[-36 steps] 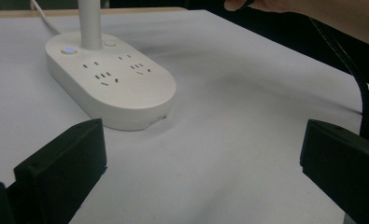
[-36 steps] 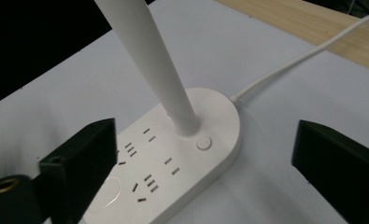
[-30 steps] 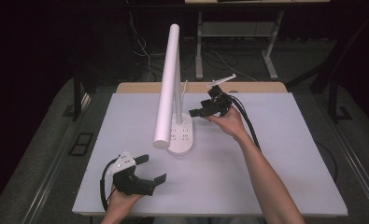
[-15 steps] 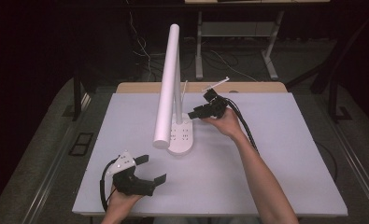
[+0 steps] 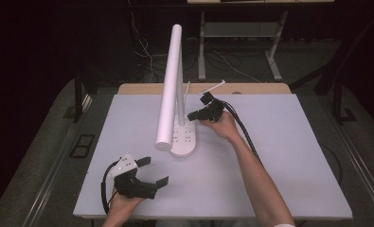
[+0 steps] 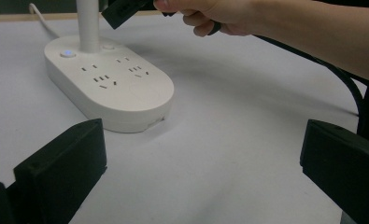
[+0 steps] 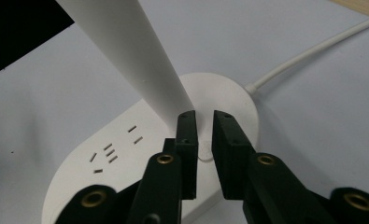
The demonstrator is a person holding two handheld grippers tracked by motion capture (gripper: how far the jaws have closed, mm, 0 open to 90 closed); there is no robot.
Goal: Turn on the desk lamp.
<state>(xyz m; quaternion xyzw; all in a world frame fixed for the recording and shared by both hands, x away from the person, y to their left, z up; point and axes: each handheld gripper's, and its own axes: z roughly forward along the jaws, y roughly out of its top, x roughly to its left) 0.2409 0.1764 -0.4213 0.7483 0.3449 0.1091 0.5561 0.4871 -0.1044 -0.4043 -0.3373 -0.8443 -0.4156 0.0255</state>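
A white desk lamp stands mid-table, its oval socket base (image 5: 183, 142) carrying a long tube head (image 5: 170, 90). My right gripper (image 5: 191, 116) hovers at the base's far right end beside the post, jaws shut but for a thin slit, holding nothing. In the right gripper view its tips (image 7: 204, 126) sit just over a round button (image 7: 204, 156) on the base (image 7: 121, 158), next to the post (image 7: 126, 46). My left gripper (image 5: 155, 171) rests open near the table's front left. Its wide-apart jaws (image 6: 203, 158) face the base (image 6: 112, 84), where a small blue light (image 6: 67, 53) glows.
The lamp's white cable (image 7: 313, 51) runs off the base toward the table's far edge (image 5: 251, 88). The right gripper's black cable (image 5: 244, 132) trails along the forearm. The white tabletop (image 5: 293, 156) spreads to the right of the lamp.
My right gripper has edged slightly left and down toward the lamp base. The left gripper has stayed put.
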